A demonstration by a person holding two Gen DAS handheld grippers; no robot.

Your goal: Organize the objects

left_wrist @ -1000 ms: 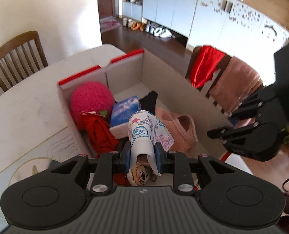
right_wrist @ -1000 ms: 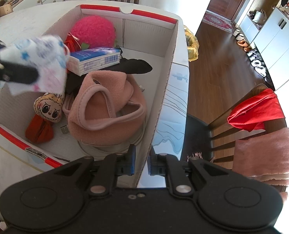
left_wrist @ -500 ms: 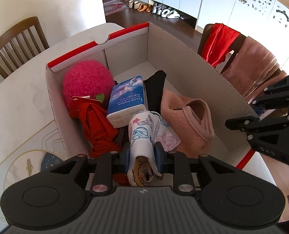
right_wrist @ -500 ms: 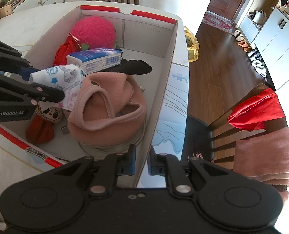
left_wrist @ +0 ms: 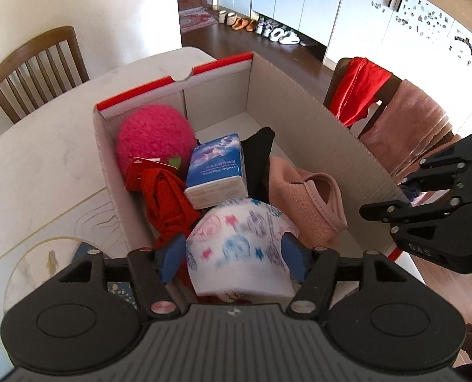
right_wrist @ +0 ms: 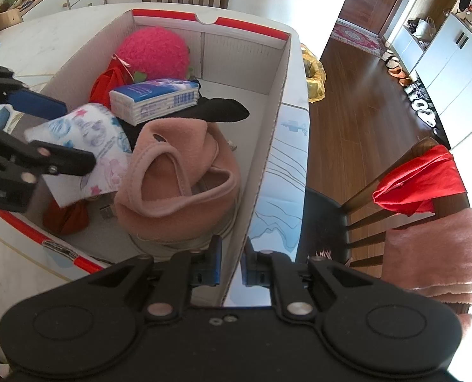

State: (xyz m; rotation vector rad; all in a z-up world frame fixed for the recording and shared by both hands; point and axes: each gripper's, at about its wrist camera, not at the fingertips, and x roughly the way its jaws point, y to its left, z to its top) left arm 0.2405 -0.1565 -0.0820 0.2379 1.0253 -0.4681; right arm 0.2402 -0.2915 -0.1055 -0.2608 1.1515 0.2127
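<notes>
**Printed cloth released over the box**

The left hand-held gripper (left_wrist: 232,258) hangs over the near end of the cardboard box (left_wrist: 331,127), which stands on the white table (left_wrist: 45,159). Its jaws have just been opening and now stand wide, with the printed white cloth (left_wrist: 239,248) between them; the blue pads (left_wrist: 170,258) sit beside the bundle without squeezing it, and the cloth looks blurred. In the right wrist view the same cloth (right_wrist: 89,146) lies against the pink fleece garment (right_wrist: 178,172), just in front of the tissue pack (right_wrist: 155,97).

The right hand-held gripper (right_wrist: 230,262) is nearly closed, its pads straddling the box's near side wall; whether they actually pinch the cardboard cannot be told.

Inside the box, a fuzzy pink ball (left_wrist: 155,140) fills the far corner, a red cloth (left_wrist: 166,200) lies beside it, and a black fabric piece (left_wrist: 258,152) sits between the tissue pack and the pink garment. A wooden chair (right_wrist: 426,191) draped with red and pink textiles stands beside the table.
</notes>
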